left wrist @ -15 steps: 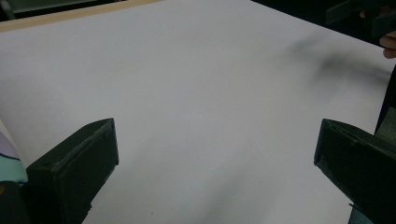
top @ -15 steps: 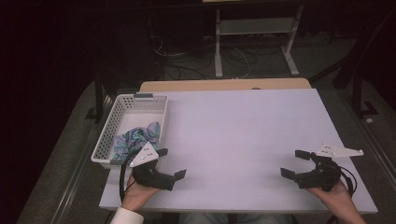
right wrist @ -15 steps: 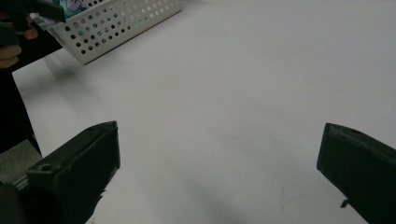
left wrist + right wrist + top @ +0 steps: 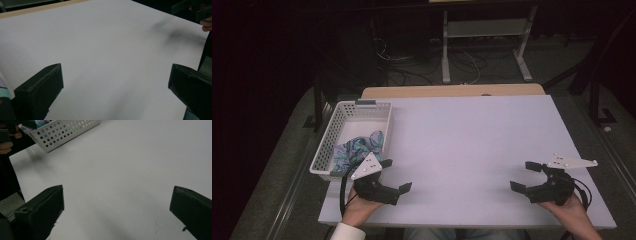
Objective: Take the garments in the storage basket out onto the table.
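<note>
My left gripper (image 4: pixel 397 175) rests near the front left of the white table (image 4: pixel 472 140), held in a hand, jaws wide apart with nothing between them. In the left gripper view its gripper (image 4: pixel 116 85) faces bare tabletop. My right gripper (image 4: pixel 521 175) sits near the front right edge, also open and empty, pointing left across the table. The right gripper view has its gripper (image 4: pixel 117 205) over bare white surface. A white perforated basket (image 4: pixel 332 132) stands at the table's left edge, just behind the left gripper, with a patterned blue-green cloth (image 4: pixel 357 149) bunched inside.
The basket's wall (image 4: pixel 65 133) and the left hand (image 4: pixel 7 138) appear at the top left of the right gripper view. The right hand (image 4: pixel 206 25) appears at the top right of the left gripper view. Dark floor, cables and a metal stand (image 4: pixel 484 45) lie beyond the table.
</note>
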Motion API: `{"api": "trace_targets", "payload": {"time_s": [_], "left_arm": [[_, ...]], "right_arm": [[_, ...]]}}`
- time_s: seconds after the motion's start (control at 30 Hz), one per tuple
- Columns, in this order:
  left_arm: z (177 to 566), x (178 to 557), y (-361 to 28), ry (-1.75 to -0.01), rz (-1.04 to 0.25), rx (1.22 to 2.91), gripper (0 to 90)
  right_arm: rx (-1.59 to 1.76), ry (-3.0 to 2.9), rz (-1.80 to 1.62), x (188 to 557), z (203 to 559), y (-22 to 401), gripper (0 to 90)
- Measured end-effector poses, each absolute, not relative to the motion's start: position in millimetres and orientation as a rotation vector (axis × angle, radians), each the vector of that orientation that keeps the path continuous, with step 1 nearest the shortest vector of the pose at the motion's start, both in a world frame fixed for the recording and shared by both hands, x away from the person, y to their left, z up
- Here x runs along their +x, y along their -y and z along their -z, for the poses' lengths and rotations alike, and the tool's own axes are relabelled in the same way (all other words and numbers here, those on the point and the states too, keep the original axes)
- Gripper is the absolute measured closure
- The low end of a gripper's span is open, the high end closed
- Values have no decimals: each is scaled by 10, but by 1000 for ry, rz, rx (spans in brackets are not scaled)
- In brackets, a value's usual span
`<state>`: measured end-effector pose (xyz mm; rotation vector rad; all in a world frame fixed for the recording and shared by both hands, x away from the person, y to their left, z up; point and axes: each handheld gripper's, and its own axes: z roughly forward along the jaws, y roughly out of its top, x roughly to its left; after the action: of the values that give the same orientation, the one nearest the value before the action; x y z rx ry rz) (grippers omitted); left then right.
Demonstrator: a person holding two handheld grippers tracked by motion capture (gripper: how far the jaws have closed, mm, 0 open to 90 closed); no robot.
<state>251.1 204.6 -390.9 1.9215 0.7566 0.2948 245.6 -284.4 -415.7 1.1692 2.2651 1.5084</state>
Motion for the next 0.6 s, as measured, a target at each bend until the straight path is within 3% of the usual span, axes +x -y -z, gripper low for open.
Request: {"api": "trace_targets", "payload": {"time_s": [0.6], "left_arm": [[3741, 2517, -2018, -746, -281, 1964, 0]], "right_arm": [[1173, -2265, -1510, 2460, 4165, 2816, 0]]}}
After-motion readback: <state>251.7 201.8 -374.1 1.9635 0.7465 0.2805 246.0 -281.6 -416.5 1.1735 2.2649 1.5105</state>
